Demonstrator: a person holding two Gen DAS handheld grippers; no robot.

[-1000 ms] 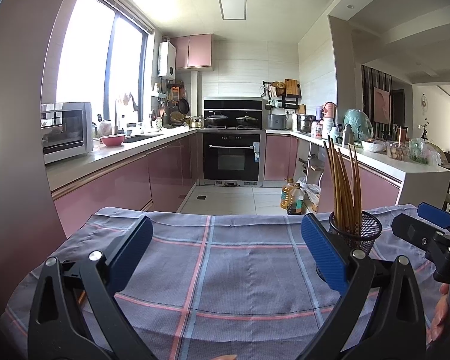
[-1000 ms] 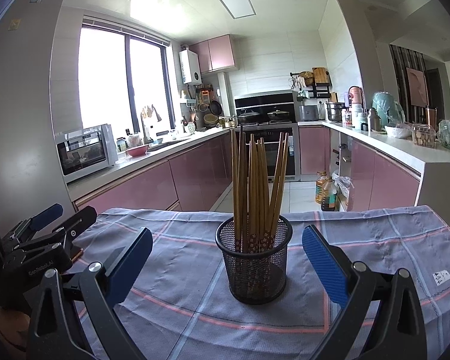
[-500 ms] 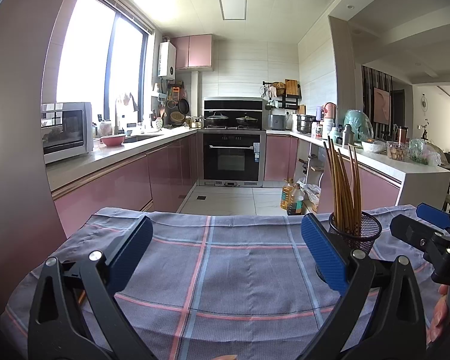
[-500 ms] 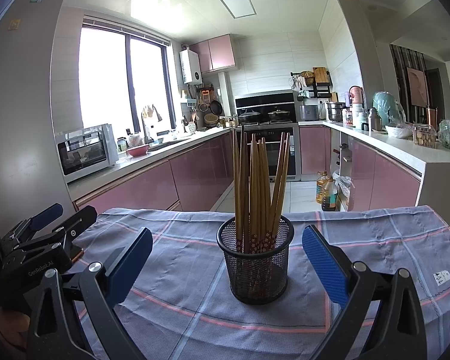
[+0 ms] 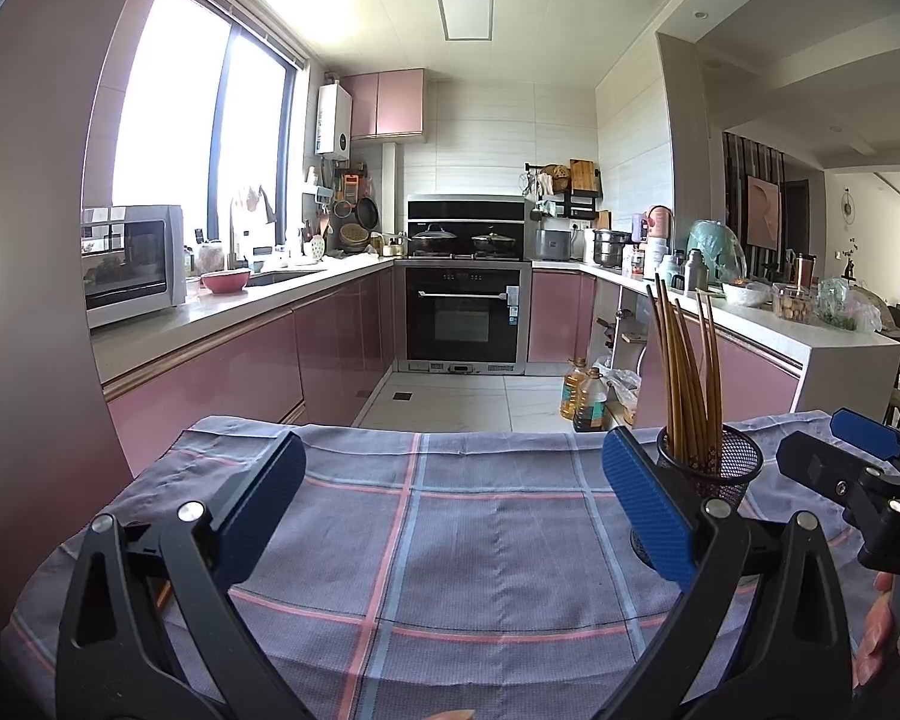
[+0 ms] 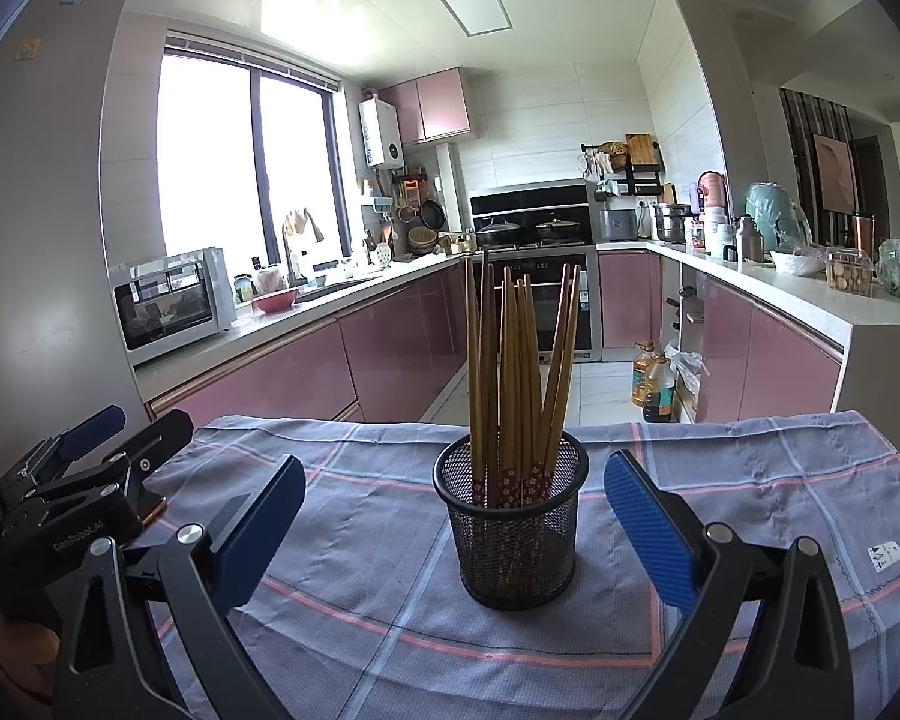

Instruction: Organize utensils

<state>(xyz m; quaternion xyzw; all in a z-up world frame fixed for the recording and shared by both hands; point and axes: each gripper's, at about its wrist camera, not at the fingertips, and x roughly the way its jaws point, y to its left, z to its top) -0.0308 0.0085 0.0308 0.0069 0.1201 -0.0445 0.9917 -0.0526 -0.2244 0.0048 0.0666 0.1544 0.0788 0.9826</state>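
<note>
Your right gripper (image 6: 455, 516) is spread wide w/ nothing between the blue pads (image 6: 645, 531), and the black mesh holder (image 6: 512, 516) sits centred in the gap just ahead of them, not touched by either one. The holder stands upright on the plaid cloth (image 6: 750, 480), which is grey-blue w/ pink and light-blue stripes and has a small white tag near its right edge. The wooden chopsticks (image 6: 513, 372) are all in the holder, a bundle standing tips up and fanning out a bit at the top, w/ a floral pattern on the lower ends seen thru the mesh. Exact count is hard to tell, approx 10. Your left gripper (image 5: 453, 510) is also wide open and empty, hovering over a bare part of the cloth (image 5: 480, 540). From the left wrist view the holder (image 5: 711, 471) is off to the right, partly hidden behind the right-hand pad (image 5: 645, 510), and the chopsticks (image 5: 687, 372) lean slightly left. The front of the right gripper (image 5: 858, 468) shows at that view's right edge, just right of the holder, and a bit of your hand (image 5: 879, 642) shows below it. In the right wrist view the left gripper (image 6: 90, 468) is at the far left edge, well apart from the holder. Beyond the table there's a kitchen w/ pink cabinets (image 6: 306, 372), an oven (image 5: 465, 315) and a toaster oven (image 5: 129, 261) on the counter.
</note>
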